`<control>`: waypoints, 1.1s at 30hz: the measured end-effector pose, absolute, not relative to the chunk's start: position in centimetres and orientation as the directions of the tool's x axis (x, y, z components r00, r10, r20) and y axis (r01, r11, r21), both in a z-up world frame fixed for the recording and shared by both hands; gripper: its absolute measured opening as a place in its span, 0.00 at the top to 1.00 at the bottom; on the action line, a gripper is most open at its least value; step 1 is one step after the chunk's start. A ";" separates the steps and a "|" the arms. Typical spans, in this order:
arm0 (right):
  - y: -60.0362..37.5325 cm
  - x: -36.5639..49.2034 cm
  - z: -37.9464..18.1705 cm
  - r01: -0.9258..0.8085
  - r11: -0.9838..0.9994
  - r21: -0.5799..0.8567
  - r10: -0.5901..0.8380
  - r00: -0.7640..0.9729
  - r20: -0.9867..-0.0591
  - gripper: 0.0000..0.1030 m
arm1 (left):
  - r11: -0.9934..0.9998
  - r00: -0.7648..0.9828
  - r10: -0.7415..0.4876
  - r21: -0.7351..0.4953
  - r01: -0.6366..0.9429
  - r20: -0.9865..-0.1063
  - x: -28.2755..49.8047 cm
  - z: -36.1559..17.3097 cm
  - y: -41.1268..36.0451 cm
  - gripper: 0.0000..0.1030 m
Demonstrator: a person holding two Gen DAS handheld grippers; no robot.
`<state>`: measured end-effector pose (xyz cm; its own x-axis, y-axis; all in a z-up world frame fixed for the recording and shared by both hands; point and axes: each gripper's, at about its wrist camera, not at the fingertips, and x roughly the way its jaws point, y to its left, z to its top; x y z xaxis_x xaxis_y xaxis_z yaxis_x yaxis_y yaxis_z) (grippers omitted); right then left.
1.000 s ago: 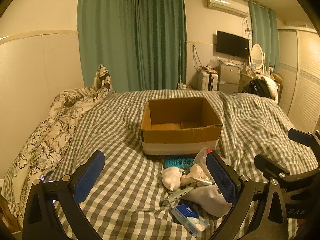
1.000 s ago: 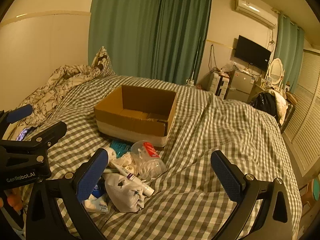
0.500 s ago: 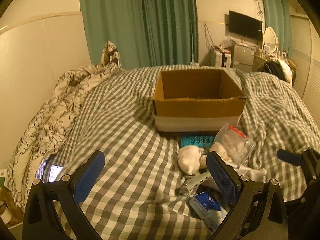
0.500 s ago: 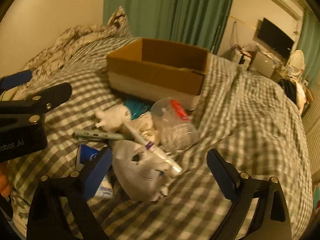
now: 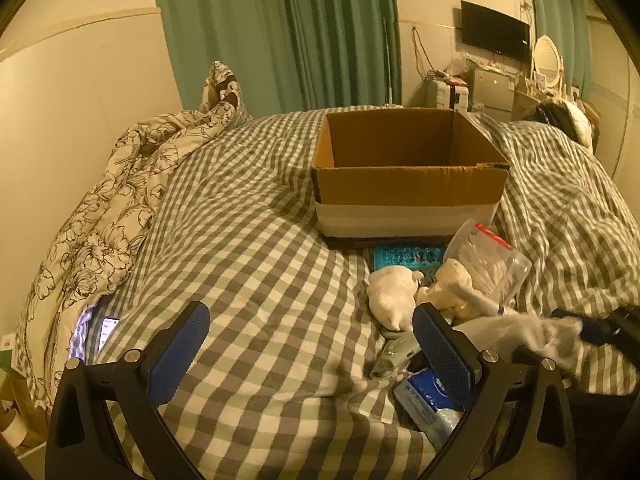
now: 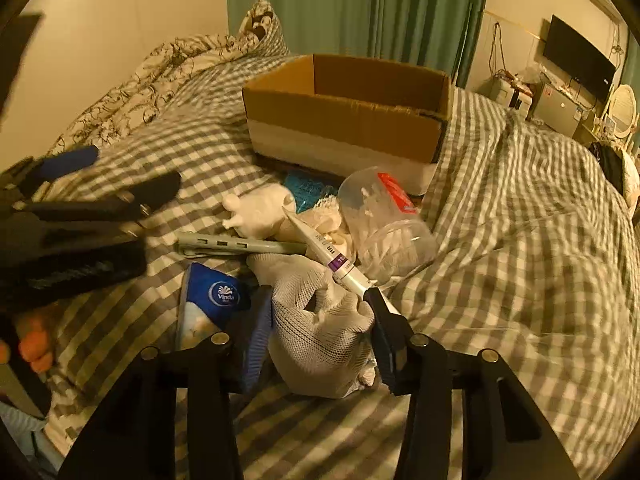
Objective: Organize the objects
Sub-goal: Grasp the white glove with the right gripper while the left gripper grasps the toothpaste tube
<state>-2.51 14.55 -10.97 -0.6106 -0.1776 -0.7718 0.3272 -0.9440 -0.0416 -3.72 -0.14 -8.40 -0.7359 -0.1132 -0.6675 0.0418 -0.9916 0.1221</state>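
Our right gripper (image 6: 320, 330) squeezes the white mesh bag (image 6: 316, 320) on the checked bed (image 6: 520, 240). Our left gripper (image 5: 310, 346) is wide open, holding nothing.

The right claw (image 6: 320, 320) is squeezed onto the white mesh bag (image 6: 316, 320), one finger on each side. The left claw (image 5: 312, 344) is wide open and holds nothing.

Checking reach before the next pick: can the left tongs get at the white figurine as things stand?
Probably yes: the left tongs are open and empty, and the white figurine lies uncovered just ahead to their right, nothing lying on it.
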 end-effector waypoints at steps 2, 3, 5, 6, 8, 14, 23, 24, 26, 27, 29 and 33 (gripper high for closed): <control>15.0 -2.0 -9.8 0.323 -0.946 -0.037 -0.185 -0.628 -0.756 0.58 | -0.992 -0.732 -0.107 0.123 0.032 -0.673 -3.7 -8.5 0.1 0.00; 15.5 -1.7 -9.0 0.318 -0.948 -0.034 -0.189 -0.644 -0.741 0.58 | -0.992 -0.730 -0.104 0.124 0.026 -0.676 -3.7 -8.6 0.3 0.00; 16.2 -1.3 -7.7 0.304 -0.952 -0.032 -0.191 -0.672 -0.716 0.58 | -0.991 -0.727 -0.100 0.130 0.015 -0.679 -3.7 -8.6 0.7 0.00; 16.8 -1.1 -6.9 0.291 -0.956 -0.030 -0.187 -0.688 -0.701 0.58 | -0.991 -0.727 -0.098 0.135 0.007 -0.680 -3.6 -8.7 1.0 0.00; 17.8 -0.8 -5.6 0.269 -0.963 -0.020 -0.184 -0.709 -0.681 0.58 | -0.990 -0.726 -0.087 0.141 -0.014 -0.682 -3.6 -8.8 1.6 0.00; 20.5 -0.6 -3.9 0.184 -0.982 -0.035 -0.118 -0.757 -0.643 0.58 | -0.983 -0.727 -0.058 0.165 -0.077 -0.684 -3.3 -9.2 3.6 0.00; 21.9 -1.5 -5.4 0.163 -0.986 -0.033 -0.100 -0.738 -0.668 0.58 | -0.955 -0.710 0.024 0.194 -0.224 -0.703 -3.1 -10.1 8.6 0.00; 22.1 -1.6 -5.4 0.162 -0.986 -0.034 -0.098 -0.737 -0.668 0.58 | -0.947 -0.709 0.032 0.205 -0.247 -0.705 -3.0 -10.5 9.2 0.00; 22.6 -1.6 -5.5 0.157 -0.987 -0.033 -0.094 -0.738 -0.669 0.58 | -0.926 -0.708 0.037 0.243 -0.290 -0.705 -2.9 -11.1 10.2 0.00; 22.8 -1.4 -5.5 0.154 -0.988 -0.031 -0.094 -0.737 -0.669 0.58 | -0.907 -0.708 0.038 0.272 -0.320 -0.705 -3.0 -11.5 10.7 0.00; 23.7 -1.2 -5.4 0.141 -0.990 -0.026 -0.088 -0.737 -0.670 0.58 | -0.858 -0.715 0.029 0.349 -0.377 -0.699 -3.4 -12.2 11.5 0.00; 25.3 -1.2 -5.0 0.104 -0.994 -0.022 -0.063 -0.739 -0.671 0.58 | -0.812 -0.684 0.098 0.339 -0.475 -0.723 -4.7 -12.8 12.4 0.01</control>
<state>-1.15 25.27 -5.00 -0.7387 -0.0629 -0.6711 0.1043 -0.9943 -0.0216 -4.68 12.42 -12.76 -0.6835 0.0982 -0.7233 -0.4750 -0.8122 0.3387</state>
